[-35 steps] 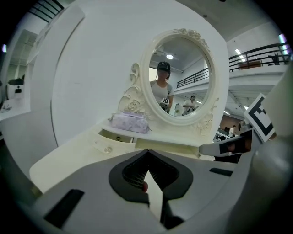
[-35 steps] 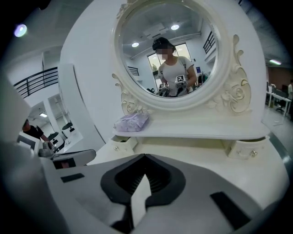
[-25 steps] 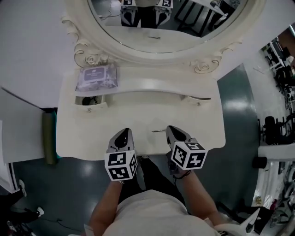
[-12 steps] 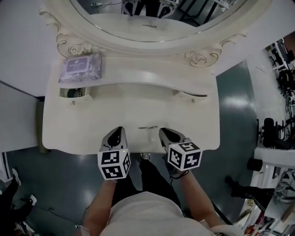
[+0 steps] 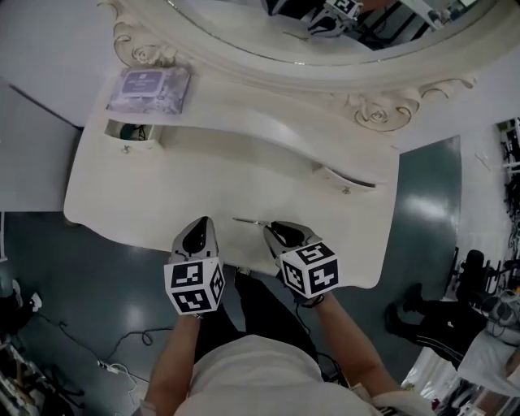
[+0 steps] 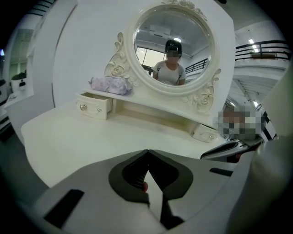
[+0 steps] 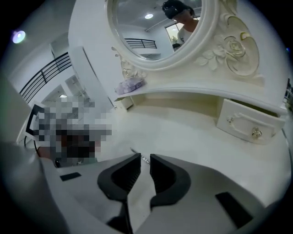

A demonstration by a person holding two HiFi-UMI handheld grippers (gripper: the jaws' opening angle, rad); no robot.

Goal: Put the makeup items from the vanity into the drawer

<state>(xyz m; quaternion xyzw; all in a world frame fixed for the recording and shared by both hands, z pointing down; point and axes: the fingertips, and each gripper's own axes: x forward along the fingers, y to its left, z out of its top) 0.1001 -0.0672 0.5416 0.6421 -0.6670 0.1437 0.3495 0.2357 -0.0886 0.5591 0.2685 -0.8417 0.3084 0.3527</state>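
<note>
Head view: a thin metallic stick, the only loose makeup item on the working surface, lies flat on the white desk near its front edge, between the tips of the two grippers and nearer the right one. The right gripper points down at the desk just beside the stick's right end. In the right gripper view the stick lies just beyond the tips of the right gripper and crosses the narrow gap between them. These jaws have just been opening and stand slightly apart, released, with nothing pressed between the pads. The left gripper hangs over the front edge to the left of the stick. In the left gripper view the left gripper is clenched, tips meeting; a small reddish spot shows behind them, which cannot be identified. Each gripper carries a marker cube, left and right. At the back of the desk a raised shelf runs below the oval mirror. Under its left end a small drawer stands pulled part-way out, with something dark inside, too small to identify. A purple packet lies on the shelf directly above that drawer. A second small drawer sits under the right end of the shelf.
</note>
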